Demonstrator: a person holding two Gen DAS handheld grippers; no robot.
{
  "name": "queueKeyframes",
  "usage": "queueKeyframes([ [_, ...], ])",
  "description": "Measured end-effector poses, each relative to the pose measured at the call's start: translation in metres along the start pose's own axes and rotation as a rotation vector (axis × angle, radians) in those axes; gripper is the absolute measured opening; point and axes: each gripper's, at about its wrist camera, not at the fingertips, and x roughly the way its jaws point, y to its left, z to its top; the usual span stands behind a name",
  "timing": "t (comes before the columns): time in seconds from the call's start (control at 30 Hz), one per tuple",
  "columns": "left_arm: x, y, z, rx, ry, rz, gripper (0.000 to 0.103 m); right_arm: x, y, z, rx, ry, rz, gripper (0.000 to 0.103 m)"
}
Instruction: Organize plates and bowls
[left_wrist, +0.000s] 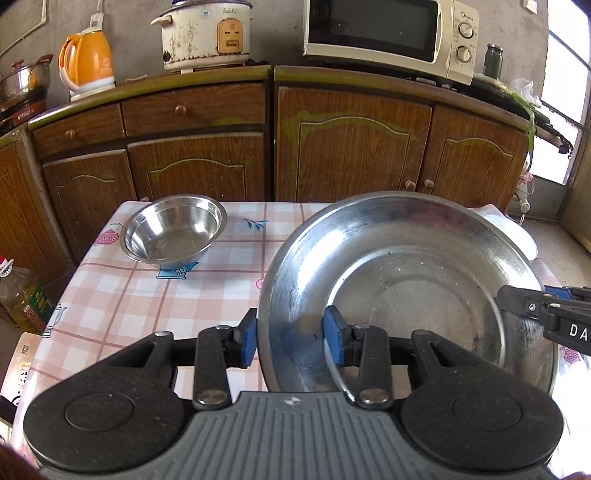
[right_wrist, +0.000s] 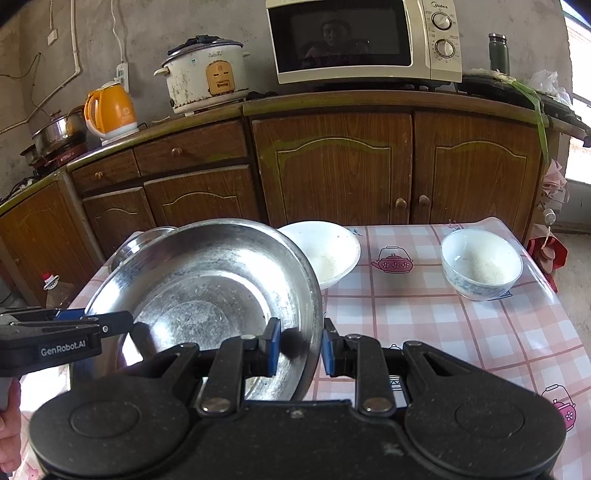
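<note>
Two handheld grippers are sharing one load: the left gripper (left_wrist: 290, 341) is pinching the near-left rim of a large steel basin (left_wrist: 406, 277), one blue pad outside the wall and one inside, while the right gripper (right_wrist: 299, 347) is clamping the opposite rim the same way. The basin is hanging tilted above the checked tablecloth (right_wrist: 461, 332), clear of the table in both views. The step in hand looks like carrying the biggest vessel to a stacking spot. The next move likely calls for both hands travelling together and level, since uneven motion could twist the thin rim out of either grip.

Just beyond the basin's far right edge, a white bowl (right_wrist: 328, 254) is sitting partly hidden behind it, and a smaller blue-patterned bowl (right_wrist: 480, 264) is standing well apart to the right. A small steel bowl (left_wrist: 173, 230) is resting at the table's far left. All three are crowding any landing place. Behind them, wooden cabinets (left_wrist: 351, 144) are carrying a microwave (left_wrist: 388, 33), a rice cooker (left_wrist: 207, 35) and an orange kettle (left_wrist: 88, 62).
</note>
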Motion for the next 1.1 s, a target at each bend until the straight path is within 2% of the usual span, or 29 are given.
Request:
queueKeyframes([
  [1.1, -0.037, 0.000, -0.002, 0.004, -0.052, 0.023, 0.038, -0.042, 0.007, -0.002, -0.017, -0.051, 0.014, 0.029],
])
